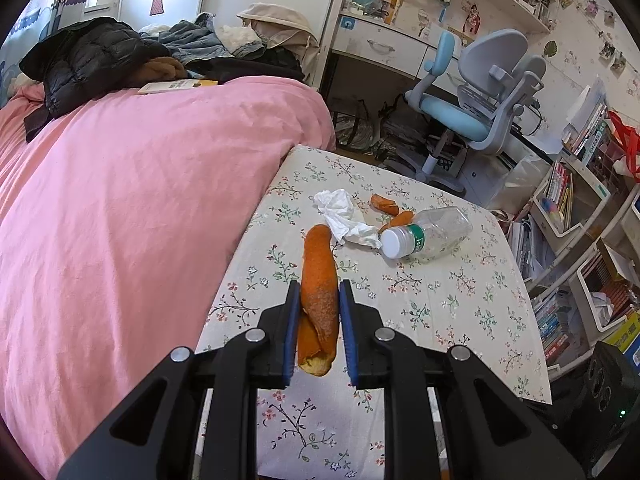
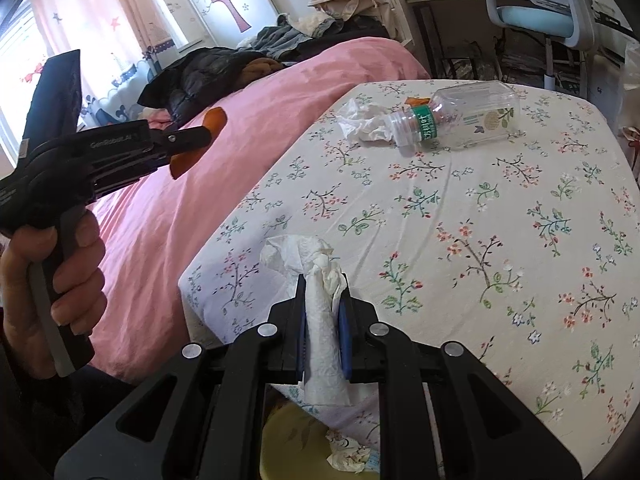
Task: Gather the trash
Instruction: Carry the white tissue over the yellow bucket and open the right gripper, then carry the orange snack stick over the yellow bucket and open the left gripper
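My left gripper [image 1: 319,289] is shut on a long curl of orange peel [image 1: 318,276], held above the flowered table [image 1: 460,300]. The right wrist view shows that same left gripper [image 2: 206,132] from the side, in a person's hand [image 2: 60,280], with the orange peel [image 2: 214,118] over the pink bed. My right gripper [image 2: 322,284] is shut on a crumpled white tissue [image 2: 324,320] at the table's near edge. On the table lie another crumpled tissue [image 1: 344,216], an empty clear plastic bottle [image 1: 430,234] on its side and small peel pieces [image 1: 386,204].
A pink bed [image 1: 120,208] with heaped clothes [image 1: 92,56] runs along the table's left. A blue desk chair [image 1: 476,96] and bookshelves [image 1: 580,208] stand beyond and right. Below my right gripper sits a yellowish bin [image 2: 296,440] with crumpled paper [image 2: 348,456] in it.
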